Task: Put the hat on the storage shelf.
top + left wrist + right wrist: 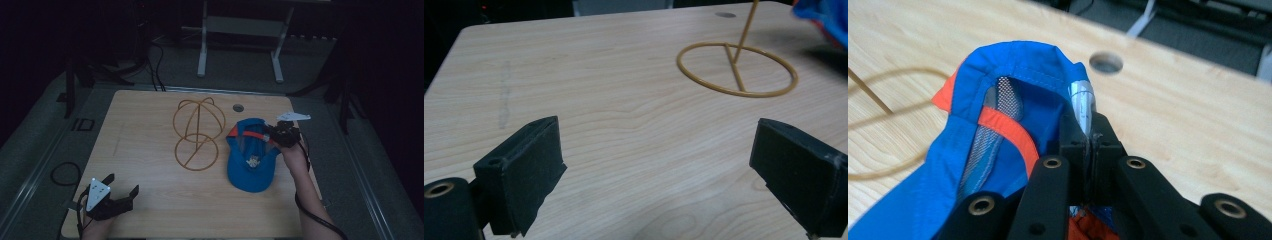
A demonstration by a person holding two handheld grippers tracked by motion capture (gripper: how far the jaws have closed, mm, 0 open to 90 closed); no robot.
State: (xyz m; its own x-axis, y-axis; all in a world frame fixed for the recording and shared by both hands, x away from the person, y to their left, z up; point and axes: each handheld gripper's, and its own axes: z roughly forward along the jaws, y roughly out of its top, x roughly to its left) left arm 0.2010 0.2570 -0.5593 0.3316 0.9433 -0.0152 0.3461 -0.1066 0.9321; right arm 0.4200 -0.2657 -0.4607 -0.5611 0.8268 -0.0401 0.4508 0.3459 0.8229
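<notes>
Dim floor surrounds the pale wooden desk (150, 200), where I see a gold wire hat stand (197, 135) near the middle and a blue cap (250, 165) just to its right, brim resting on the wood. My right gripper (1087, 132) has its fingers clenched on the cap's back edge, lifting that edge. My left gripper (659, 170) sits at the near left corner, fingers released and spread over bare wood.

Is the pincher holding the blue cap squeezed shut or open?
Shut. The right gripper has its jaws pressed together on the edge of the blue cap, with only fabric between them.
</notes>
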